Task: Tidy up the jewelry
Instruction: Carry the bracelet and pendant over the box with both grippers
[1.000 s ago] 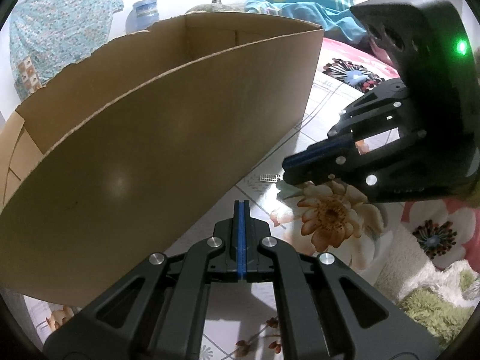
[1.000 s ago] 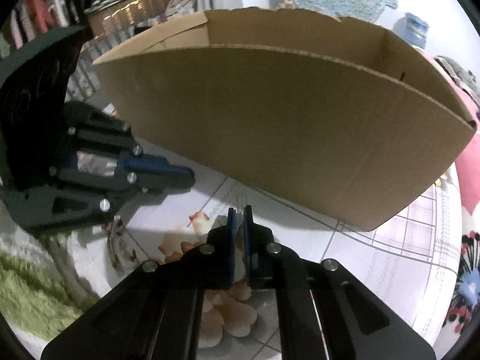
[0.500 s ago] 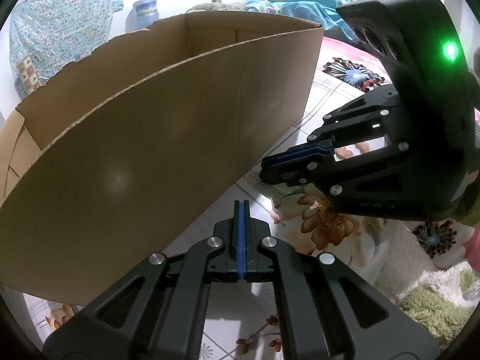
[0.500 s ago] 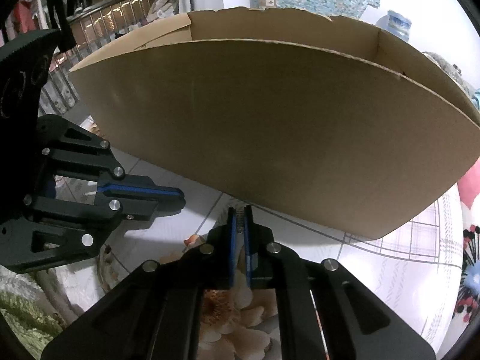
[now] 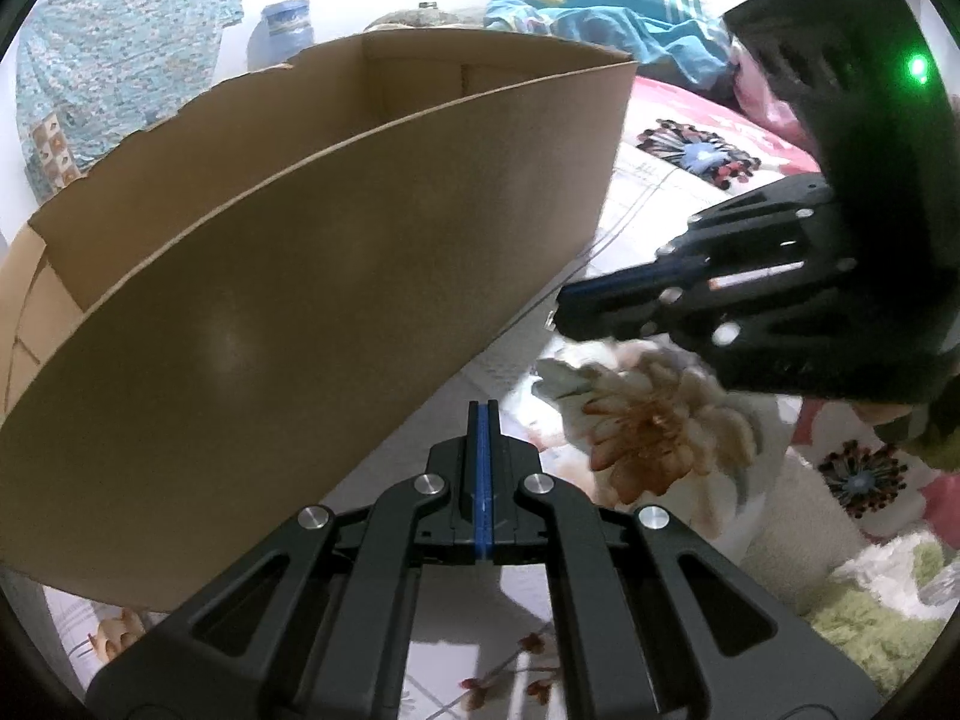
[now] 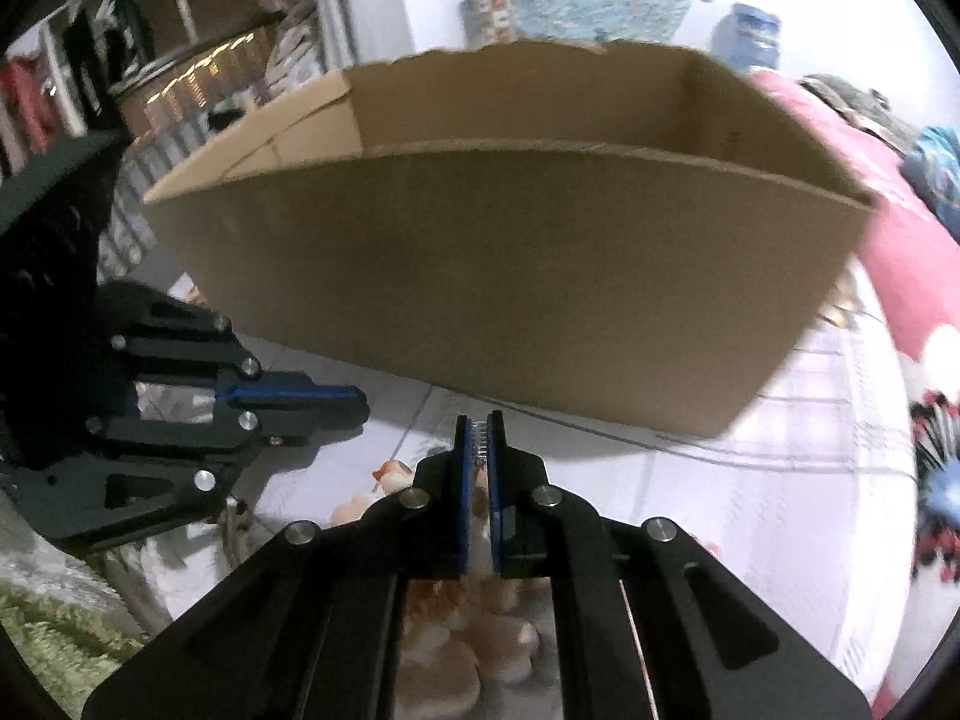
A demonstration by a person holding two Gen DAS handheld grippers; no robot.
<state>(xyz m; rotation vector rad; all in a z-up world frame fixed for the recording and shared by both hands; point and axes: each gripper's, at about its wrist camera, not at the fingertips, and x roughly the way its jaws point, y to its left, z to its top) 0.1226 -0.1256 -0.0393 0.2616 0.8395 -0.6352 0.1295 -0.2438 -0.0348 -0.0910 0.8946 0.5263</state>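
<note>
An open cardboard box (image 5: 312, 276) (image 6: 504, 276) stands on a flowered bedsheet (image 5: 654, 420). My right gripper (image 6: 479, 427) is shut on a small silver jewelry piece (image 6: 478, 441), a short ridged strip pinched between its blue pads. In the left wrist view that gripper (image 5: 561, 307) hangs just off the box's near right corner, and a silver glint (image 5: 549, 319) shows at its tips. My left gripper (image 5: 483, 414) (image 6: 360, 402) is shut with nothing in it, pointing down at the sheet in front of the box's near wall.
The box's tall near wall blocks the view of its floor. Piled clothes (image 5: 606, 18) and a blue water jug (image 5: 282, 30) lie beyond it. A green-and-white fuzzy blanket (image 5: 870, 606) bunches at the right. Shelves of goods (image 6: 180, 90) stand at the far left.
The silver piece lay on the sheet by the box's corner. My right gripper swung over it, then drew back up and rightward with the piece in its pads. The left gripper stayed put.
</note>
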